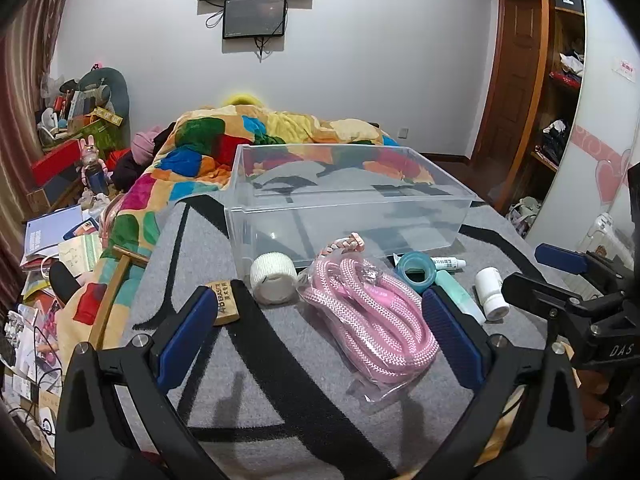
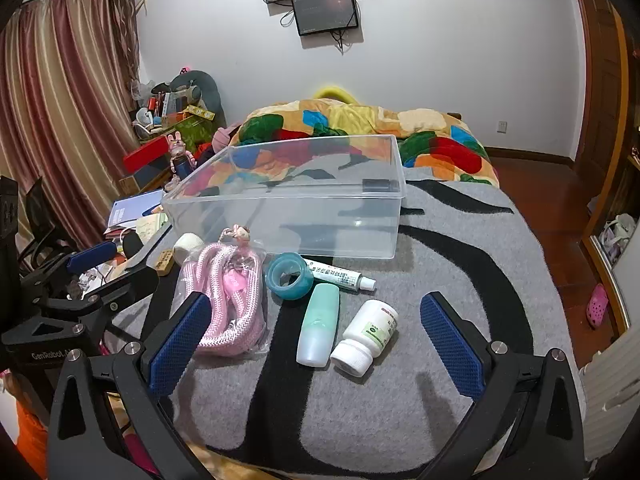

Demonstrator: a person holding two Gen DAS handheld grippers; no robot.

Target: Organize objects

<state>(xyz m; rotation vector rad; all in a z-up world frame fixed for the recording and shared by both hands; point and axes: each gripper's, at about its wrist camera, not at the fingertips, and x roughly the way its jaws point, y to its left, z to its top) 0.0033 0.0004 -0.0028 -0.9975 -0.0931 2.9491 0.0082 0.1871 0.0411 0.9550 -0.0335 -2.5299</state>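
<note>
A clear plastic bin (image 1: 344,216) (image 2: 288,216) stands empty on the grey and black blanket. In front of it lie a white tape roll (image 1: 272,282) (image 2: 190,245), a bagged pink rope (image 1: 372,316) (image 2: 228,300), a teal tape ring (image 1: 416,272) (image 2: 289,276), an ointment tube (image 1: 448,263) (image 2: 344,278), a mint bottle (image 1: 460,296) (image 2: 318,330), a white pill bottle (image 1: 492,292) (image 2: 366,338) and a wooden block (image 1: 226,302) (image 2: 165,262). My left gripper (image 1: 316,332) is open just before the rope. My right gripper (image 2: 316,336) is open around the two bottles.
A colourful quilt (image 1: 224,148) (image 2: 360,128) is bunched behind the bin. Cluttered papers and boxes (image 1: 60,240) lie on the floor to the left. A wooden wardrobe (image 1: 556,92) stands at the right. The bed's right edge drops to a wood floor (image 2: 560,208).
</note>
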